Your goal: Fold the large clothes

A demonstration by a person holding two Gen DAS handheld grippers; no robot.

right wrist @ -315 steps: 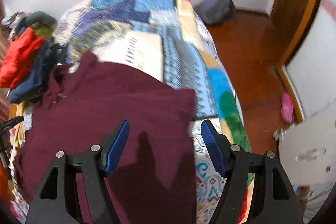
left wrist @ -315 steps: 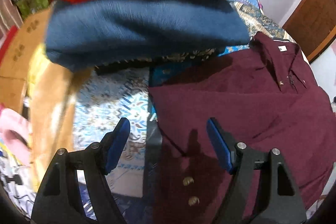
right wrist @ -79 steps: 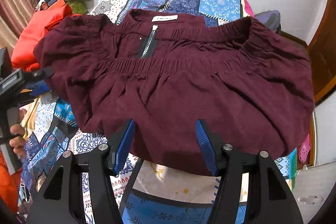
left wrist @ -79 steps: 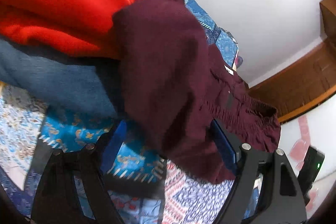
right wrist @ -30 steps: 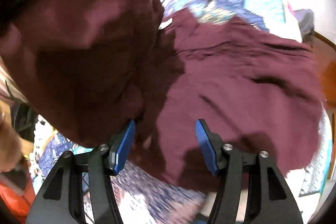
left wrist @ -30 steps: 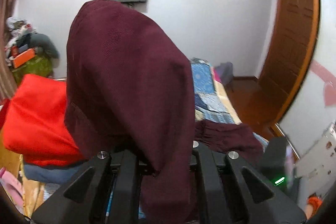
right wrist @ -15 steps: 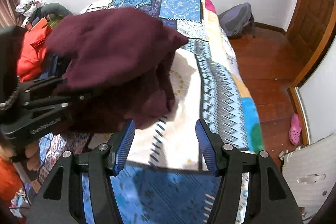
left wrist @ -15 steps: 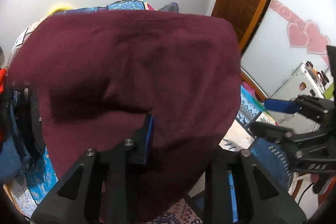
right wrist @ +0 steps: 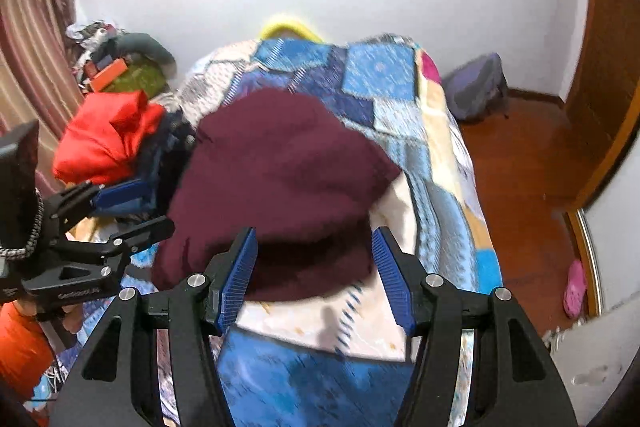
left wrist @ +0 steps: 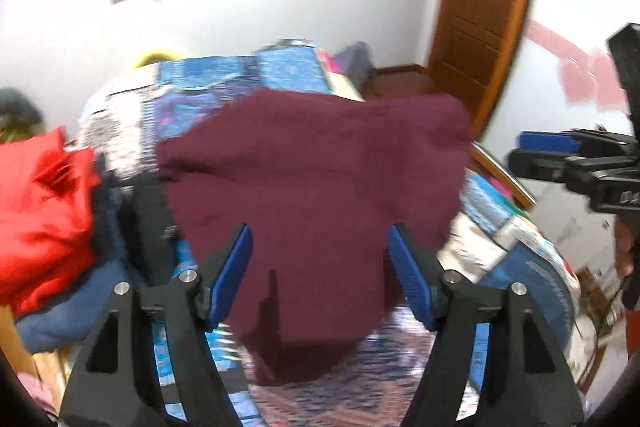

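Maroon garment (left wrist: 316, 187) is lying bunched on the patchwork bedspread (right wrist: 400, 99), just ahead of both sets of fingers. Left gripper (left wrist: 318, 279) is pointing down at it w/ fingers opening, now wide; cloth is showing between the blue pads (left wrist: 232, 275) but not pinched, nothing gripped. Right gripper (right wrist: 316, 275) is hovering w/ fingers about half apart, empty, garment's near edge sitting just past the tips. In the right wrist view the left gripper (right wrist: 128, 211) is showing at the garment's left side. Red clothes (right wrist: 108, 135) & blue clothes (left wrist: 76, 303) are piling left of the left fingers, close beside the garment.
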